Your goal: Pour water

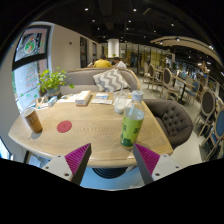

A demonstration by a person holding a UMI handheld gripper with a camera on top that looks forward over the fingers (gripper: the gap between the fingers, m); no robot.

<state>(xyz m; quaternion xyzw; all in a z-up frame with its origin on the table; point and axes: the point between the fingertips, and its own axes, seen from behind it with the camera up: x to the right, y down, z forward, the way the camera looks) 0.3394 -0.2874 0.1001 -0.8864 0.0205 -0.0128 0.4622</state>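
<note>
Gripper view: the tongs (113, 160) stand wide apart and hold nothing, with one magenta pad (78, 156) on the left finger and the other on the right, both hanging over the near edge of the wooden desk (90, 140). Just ahead of them, a little toward the right finger, a green bottle (132, 120) stands upright on the desk with its cap on; it is not between the fingers yet and nothing touches it. Beyond the bottle, close behind it, is a clear glass (121, 103), which looks like the vessel to receive the water. Off to the left stands a brown cup (34, 121), with a round red coaster (64, 126) lying between it and the bottle. Further back are a tissue box (83, 98) and a potted plant (50, 79), and a grey chair (172, 118) is drawn up on the right.

The step in hand seems to be the approach to the bottle. To do it well, shift the tongs slightly right so the bottle's body sits centred between the pads, advance level and low, and close around the middle of the bottle rather than the neck, so it will not swing when tilted. Whether the cap is loose cannot be told; that needs settling before pouring. Keep clear of the glass behind while closing.
</note>
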